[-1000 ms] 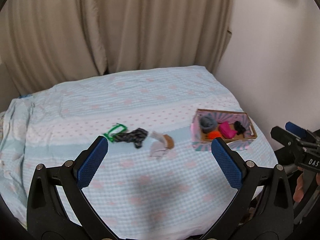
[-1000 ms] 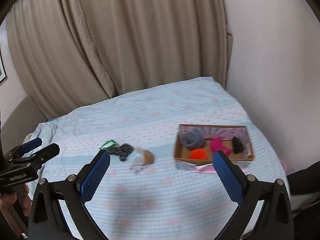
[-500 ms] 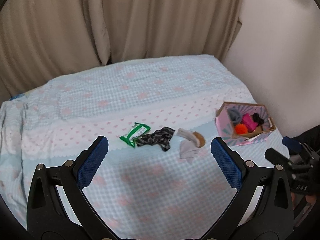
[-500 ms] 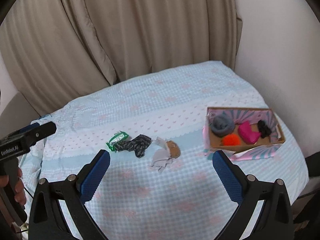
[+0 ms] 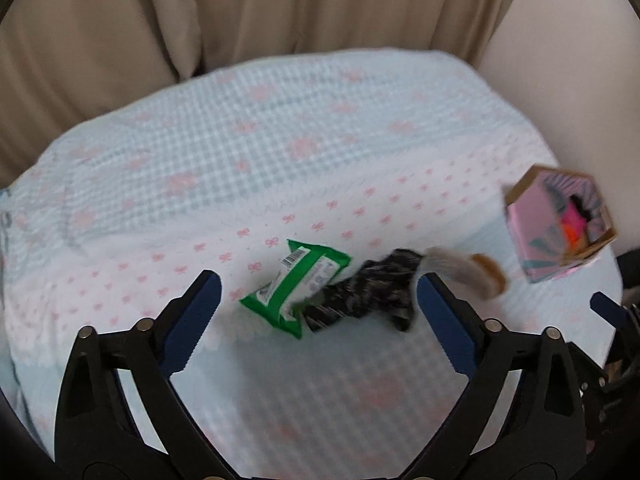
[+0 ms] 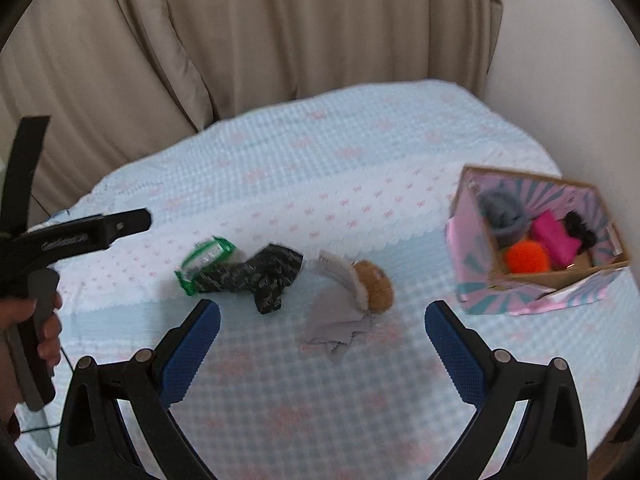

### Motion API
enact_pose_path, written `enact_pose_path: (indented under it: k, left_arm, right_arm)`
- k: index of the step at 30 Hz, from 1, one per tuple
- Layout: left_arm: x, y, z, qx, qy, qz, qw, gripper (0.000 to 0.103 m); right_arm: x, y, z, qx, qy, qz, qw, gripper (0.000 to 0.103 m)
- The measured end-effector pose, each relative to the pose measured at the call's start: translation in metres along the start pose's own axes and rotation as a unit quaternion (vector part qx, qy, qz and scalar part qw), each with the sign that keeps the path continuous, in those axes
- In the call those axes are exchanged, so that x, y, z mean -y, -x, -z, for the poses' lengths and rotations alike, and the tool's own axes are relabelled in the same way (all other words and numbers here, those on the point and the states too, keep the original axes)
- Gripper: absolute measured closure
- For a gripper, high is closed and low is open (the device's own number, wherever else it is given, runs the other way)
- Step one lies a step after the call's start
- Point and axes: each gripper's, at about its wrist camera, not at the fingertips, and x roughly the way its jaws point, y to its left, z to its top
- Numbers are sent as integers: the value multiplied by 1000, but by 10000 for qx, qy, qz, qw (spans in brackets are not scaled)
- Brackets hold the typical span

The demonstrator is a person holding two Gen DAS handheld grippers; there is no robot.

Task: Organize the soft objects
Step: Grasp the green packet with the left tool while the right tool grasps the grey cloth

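**Four loose items on the bed, four more in the box**

Four items are counted lying loose in a row on the blue checked bedspread [image 6: 360, 152]: one green wipes packet [image 5: 296, 288], one dark patterned sock [image 6: 256, 274], one grey-and-brown plush piece [image 6: 360, 278] and one flat grey cloth [image 6: 336, 330]. The sock overlaps one end of the packet, and the plush piece touches the sock's other end and lies on the cloth. One pink patterned cardboard box [image 6: 520, 296] stands well apart to the right, and four soft things are seen inside it: a grey bundle [image 6: 504, 212], an orange pompom [image 6: 526, 256], a magenta piece [image 6: 556, 240] and a black piece [image 6: 580, 230].

Beige curtains [image 6: 280, 32] hang behind the bed, with a plain wall to the right. Nothing is seen between the grippers and the row.

The left gripper [image 5: 318, 304] is seen above the bedspread with its jaws wide but closing; the packet and the sock appear between the blue pads, untouched. The right gripper [image 6: 322, 332] is held with jaws wide apart and empty, the cloth lying between its pads and the plush piece just beyond. A hand [image 6: 44, 332] is seen on the left gripper's handle.
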Motion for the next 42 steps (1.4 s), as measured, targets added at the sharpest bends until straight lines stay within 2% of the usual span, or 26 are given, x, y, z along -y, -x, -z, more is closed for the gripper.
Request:
enact_pose_path:
  k: [6, 11, 14, 16, 18, 19, 20, 22, 24, 27, 29, 30, 32, 34, 42]
  left_arm:
    - [-18, -76, 12, -294, 156, 39, 9994, 9]
    - [-21, -117, 17, -473, 188, 127, 9986, 9]
    - [-19, -132, 19, -522, 122, 129, 9985, 15]
    - [-21, -138, 19, -506, 166, 173, 9984, 20]
    - [-22, -145, 18, -592, 210, 242, 9977, 36]
    - [-22, -148, 18, -665, 239, 254, 9972, 40]
    - [-23, -150, 18, -719, 240, 201, 9969, 46]
    - [-21, -151, 19, -699, 143, 119, 9974, 49]
    - [-22, -149, 20, -688, 101, 29, 9976, 60]
    - [-27, -145, 21, -639, 258, 44, 9976, 61]
    - [-29, -143, 21, -602, 309, 2, 9977, 62]
    - [-29, -142, 21, -583, 312, -24, 9978, 63]
    - [-29, -138, 22, -546, 331, -51, 9979, 64]
    - [-29, -132, 21, -487, 347, -64, 9982, 64]
    - [-29, -98, 13, -299, 448, -106, 9985, 64]
  right_arm:
    - [-2, -72, 22, -327, -117, 118, 9993, 1]
    - [3, -113, 35, -474, -116, 194, 9986, 5]
    - [9, -131, 39, -499, -232, 191, 9983, 5]
    - [13, -141, 40, -522, -287, 161, 9981, 13]
    - [14, -152, 41, -594, -322, 132, 9976, 23]
    - [15, -157, 42, -636, -332, 123, 9973, 33]
    - [15, -161, 42, -668, -329, 181, 9971, 36]
    - [15, -161, 42, -548, -265, 246, 9978, 40]
    - [13, -161, 44, -529, -167, 361, 9978, 47]
    - [14, -159, 48, -469, -91, 471, 9977, 58]
    - [16, -158, 47, -464, -110, 471, 9978, 70]
    - [18, -157, 47, -471, -145, 445, 9978, 72]
    - [20, -155, 46, -497, -212, 358, 9979, 84]
    - [19, -152, 46, -501, -211, 305, 9981, 89]
    - [2, -130, 38, -381, 49, 102, 9992, 92]
